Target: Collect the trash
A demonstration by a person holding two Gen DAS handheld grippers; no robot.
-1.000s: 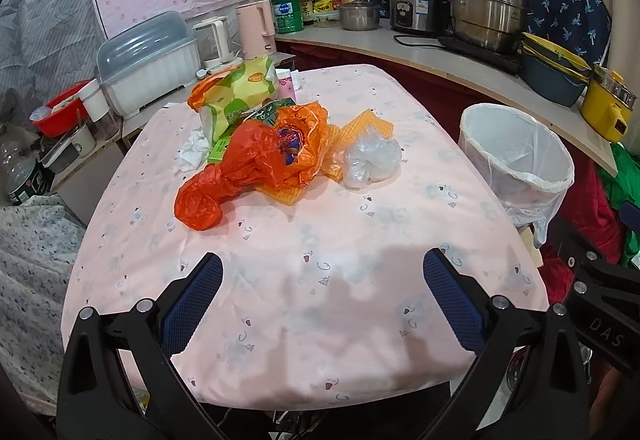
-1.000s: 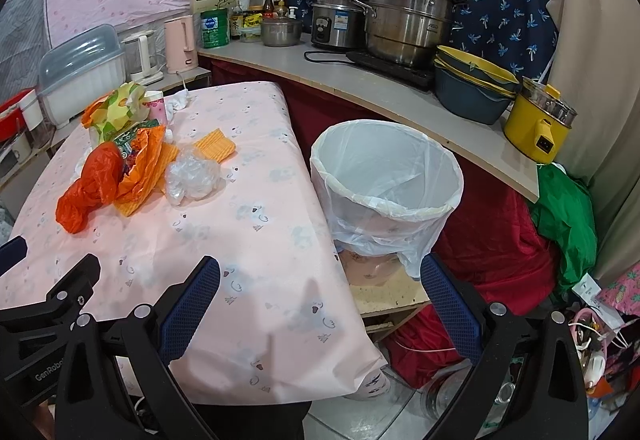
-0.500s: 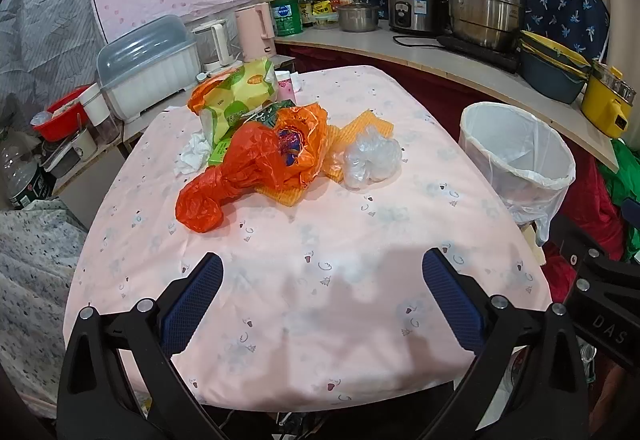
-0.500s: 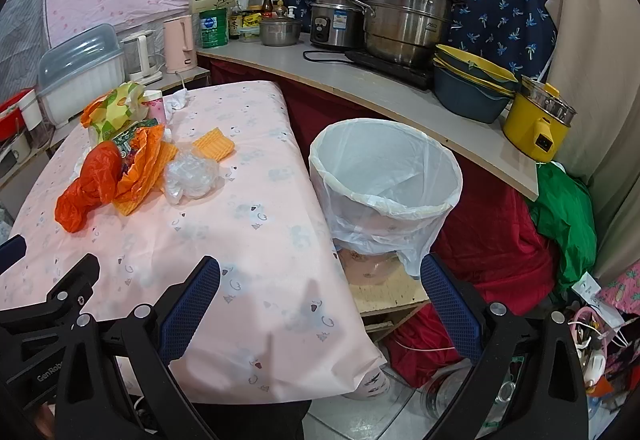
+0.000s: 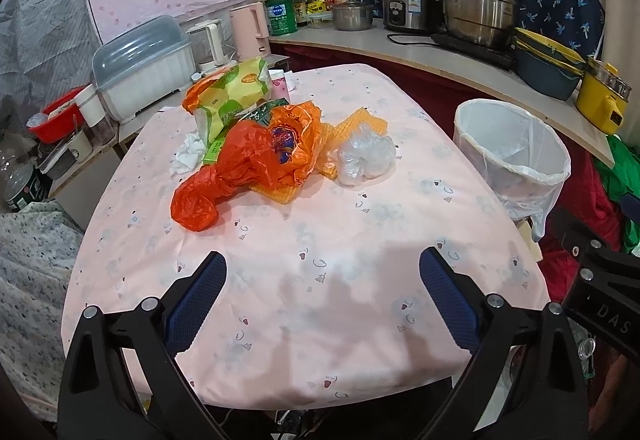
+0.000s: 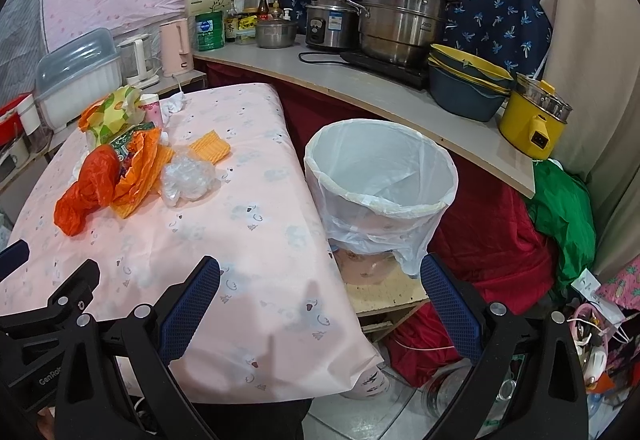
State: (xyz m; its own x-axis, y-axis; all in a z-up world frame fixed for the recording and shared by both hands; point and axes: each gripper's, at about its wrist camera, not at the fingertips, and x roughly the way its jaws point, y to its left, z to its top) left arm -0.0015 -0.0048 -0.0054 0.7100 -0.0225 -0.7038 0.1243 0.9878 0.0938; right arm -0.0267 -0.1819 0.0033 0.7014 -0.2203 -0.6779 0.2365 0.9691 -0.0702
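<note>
Since a second ago almost nothing has shifted: both claws hang at the near edge of the table (image 5: 320, 320), the views only drifting slightly, and the trash pile lies as it did. The left claw (image 5: 320, 292) has its fingers spread wide and empty; the right claw (image 6: 320, 300) is likewise apart and holds nothing. Ahead of the left claw, well apart from it, lies the heap: an orange plastic bag (image 5: 240, 168) twisted over snack wrappers, a crumpled clear plastic bag (image 5: 366, 158) just to its right, a yellow waffle-textured sheet (image 5: 360, 122) behind, and white tissue (image 5: 188, 156) on the far left. All of it looks light, soft and slippery, likely to collapse under the fingers, so pinching a bunched fold of the orange bag seems surest. The lined trash bin (image 6: 380, 176) stands open directly ahead of the right claw, beside the table's edge. A pink cup (image 5: 280, 86) behind the heap could be knocked over; otherwise the approach looks unobstructed.
</note>
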